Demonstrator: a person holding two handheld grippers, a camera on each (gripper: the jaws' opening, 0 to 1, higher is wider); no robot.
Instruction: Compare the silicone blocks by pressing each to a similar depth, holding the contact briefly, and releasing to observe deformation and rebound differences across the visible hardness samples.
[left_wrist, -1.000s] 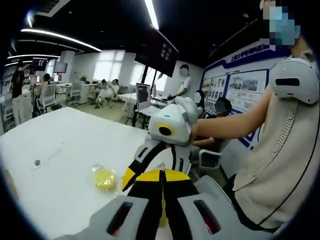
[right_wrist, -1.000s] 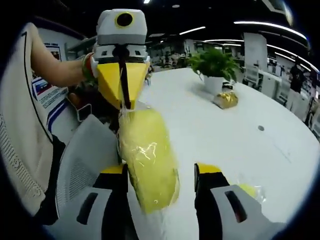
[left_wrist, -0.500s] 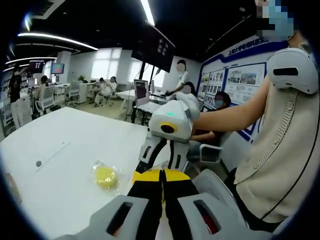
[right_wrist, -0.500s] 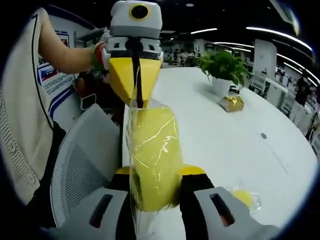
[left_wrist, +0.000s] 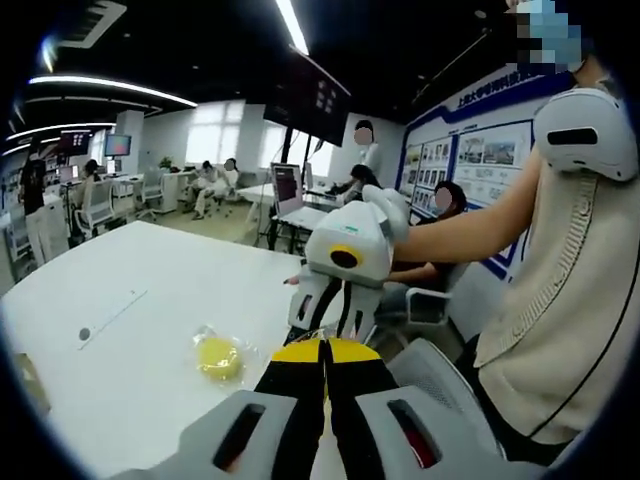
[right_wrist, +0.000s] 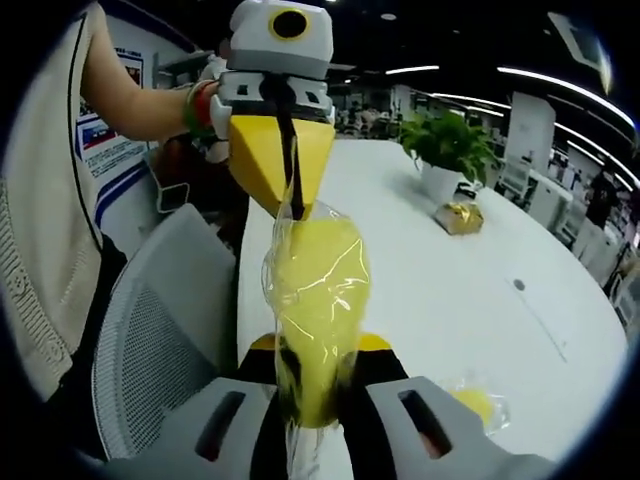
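In the left gripper view, the left tool (left_wrist: 323, 350) has its jaws pressed together on the wrapper edge of the bagged yellow block, with the right tool (left_wrist: 335, 300) facing it. A second wrapped yellow block (left_wrist: 217, 357) lies on the white worktop (left_wrist: 120, 350).

In the right gripper view, the right tool (right_wrist: 318, 365) is clamped on the bagged yellow block (right_wrist: 315, 300), held above the worktop edge near a mesh chair (right_wrist: 150, 340). A potted plant (right_wrist: 445, 150) stands far off.

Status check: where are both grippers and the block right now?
Right gripper squeezing the bagged yellow block. Left gripper pinching the bag's top edge. Second bagged block lies on the white table. Nothing in the way.
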